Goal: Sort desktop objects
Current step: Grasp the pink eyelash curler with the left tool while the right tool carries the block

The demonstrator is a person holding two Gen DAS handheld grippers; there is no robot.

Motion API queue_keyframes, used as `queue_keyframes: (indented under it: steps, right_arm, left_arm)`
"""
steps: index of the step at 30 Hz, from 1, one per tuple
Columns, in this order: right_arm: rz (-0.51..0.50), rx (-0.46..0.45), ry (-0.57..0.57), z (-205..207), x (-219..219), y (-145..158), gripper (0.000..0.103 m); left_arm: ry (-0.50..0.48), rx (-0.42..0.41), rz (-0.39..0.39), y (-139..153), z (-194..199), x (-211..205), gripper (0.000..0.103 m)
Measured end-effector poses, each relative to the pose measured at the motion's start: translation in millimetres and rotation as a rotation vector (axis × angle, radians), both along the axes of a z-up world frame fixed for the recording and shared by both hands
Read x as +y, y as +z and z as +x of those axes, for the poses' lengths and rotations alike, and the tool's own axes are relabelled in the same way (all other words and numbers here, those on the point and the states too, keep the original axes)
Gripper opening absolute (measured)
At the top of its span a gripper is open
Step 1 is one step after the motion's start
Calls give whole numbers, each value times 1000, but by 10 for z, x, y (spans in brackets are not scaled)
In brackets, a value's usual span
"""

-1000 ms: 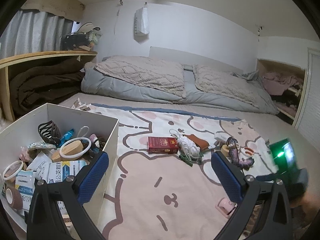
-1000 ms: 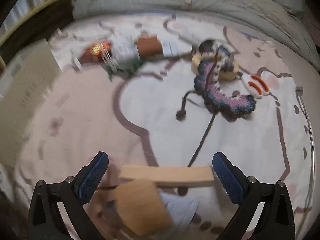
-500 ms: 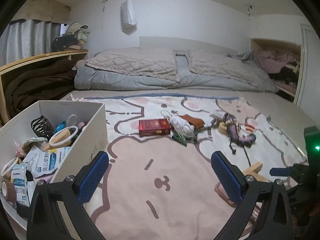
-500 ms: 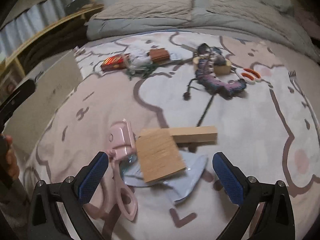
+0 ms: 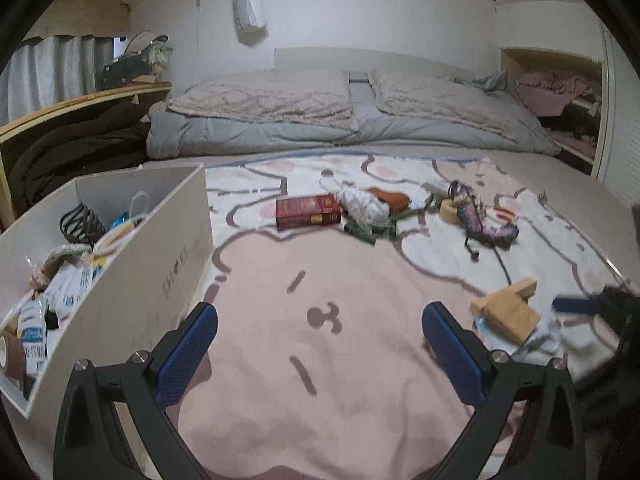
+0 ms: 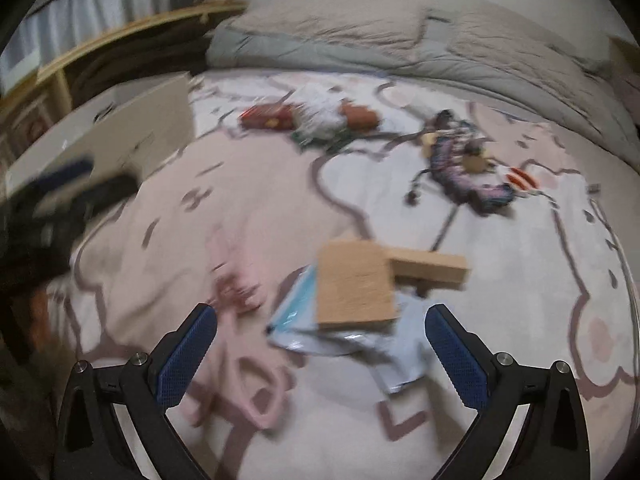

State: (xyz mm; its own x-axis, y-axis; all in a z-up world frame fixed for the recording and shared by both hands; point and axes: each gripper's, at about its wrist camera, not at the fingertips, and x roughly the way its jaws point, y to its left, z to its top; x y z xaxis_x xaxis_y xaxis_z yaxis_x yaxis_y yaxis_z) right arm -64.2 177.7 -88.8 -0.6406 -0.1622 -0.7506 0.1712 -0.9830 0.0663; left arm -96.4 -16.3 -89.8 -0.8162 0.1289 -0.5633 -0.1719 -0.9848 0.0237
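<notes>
At the left of the bed, on the pink cartoon blanket (image 5: 320, 288): one white open-top box (image 5: 168, 248). Contents: black claw hair clip (image 5: 78, 222), white loop, printed packets (image 5: 68, 292), brown tape roll (image 5: 10, 354) at its near end; other items too jumbled to name.

Loose on the blanket, far middle: red book (image 5: 307, 212), white mesh bundle (image 5: 366, 206), brown pouch (image 5: 390, 198), purple knitted piece (image 5: 486, 230).

Near right: wooden block piece (image 6: 356, 284) lying on a pale blue packet (image 6: 344, 328), pink scissors (image 6: 244, 356) just left of it.

Left gripper (image 5: 320, 354): low over bare blanket, fingers spread, holding nothing.

Right gripper (image 6: 320, 354): fingers spread, empty, above the packet; view blurred.
</notes>
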Motion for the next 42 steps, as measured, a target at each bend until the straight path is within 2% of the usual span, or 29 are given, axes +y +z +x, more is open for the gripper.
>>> queue_keyframes:
  steps: [3, 6, 16, 23, 26, 32, 37, 39, 42]
  right_arm:
    - [-13, -5, -57, -53, 119, -38, 103]
    - [16, -19, -68, -124, 94, -94, 103]
    - [264, -2, 16, -313, -379, -161, 103]
    - [380, 21, 84, -263, -638, -193, 103]
    - [375, 7, 126, -251, -720, -180, 103]
    - [290, -69, 213, -208, -917, -171, 103]
    - [250, -93, 243, -147, -1007, -195, 103]
    - [232, -85, 239, -118, -962, -166, 103]
    - [194, -28, 157, -62, -750, -46, 103]
  left_arm:
    - [-9, -40, -8, -100, 27, -2, 103]
    - [-10, -55, -22, -154, 60, 3, 103]
    - [18, -26, -17, -55, 92, -105, 103]
    - [28, -22, 0, -16, 77, -187, 103]
    - [32, -23, 2, -10, 75, -212, 103]
    - [38, -36, 14, -13, 59, -263, 103]
    - [29, -33, 3, -5, 77, -248, 103]
    - [25, -31, -5, -1, 88, -243, 103]
    - [17, -28, -9, 4, 108, -221, 103]
